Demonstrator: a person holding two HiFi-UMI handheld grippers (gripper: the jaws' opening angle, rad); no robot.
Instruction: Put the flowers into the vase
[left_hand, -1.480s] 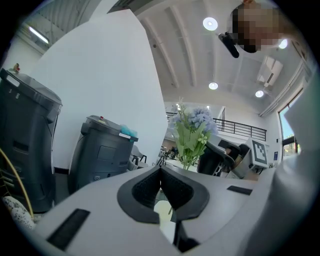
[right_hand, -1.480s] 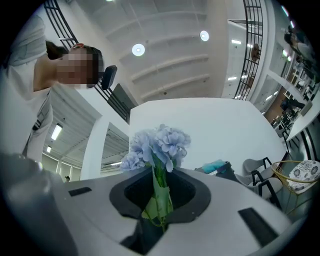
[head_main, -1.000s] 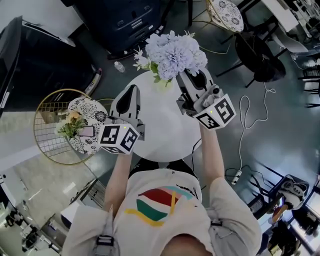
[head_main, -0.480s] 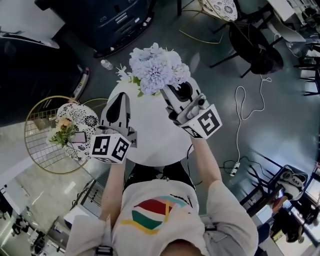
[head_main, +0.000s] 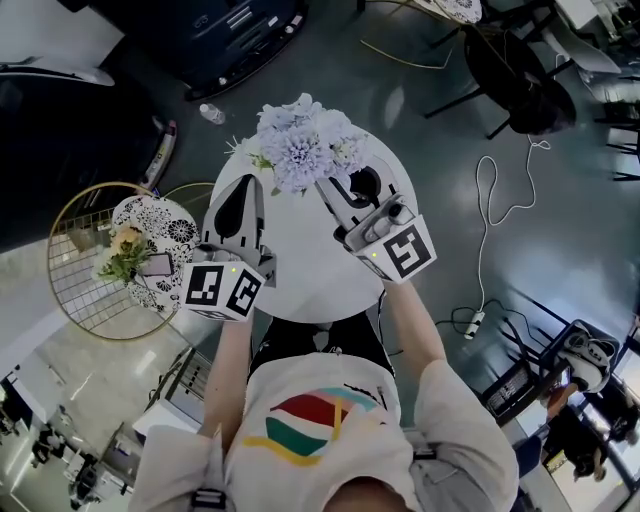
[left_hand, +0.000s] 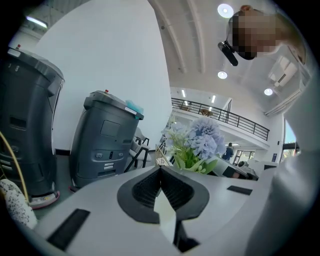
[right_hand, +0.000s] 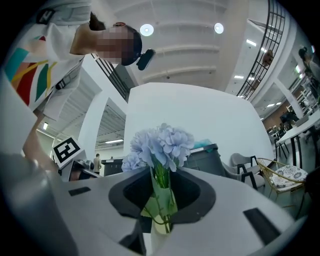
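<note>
Right gripper view: your right hand-held gripper (right_hand: 161, 192) grips the flowers (right_hand: 162, 145) by the stems, with its jaws starting to open. The pale blue blooms stand upright just beyond its tips. Your left hand-held gripper (left_hand: 160, 172) is closed and empty, alongside it over the bench (head_main: 300, 270). Judged step: delivery. No vase is discernible, so find its mouth, then lower the stems straight in.

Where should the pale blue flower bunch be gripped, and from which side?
By the green stems under the pale blue flower bunch, from the side: stems form a narrow upright bundle, blooms are wide and soft. The right gripper has them there, jaws opening.
</note>
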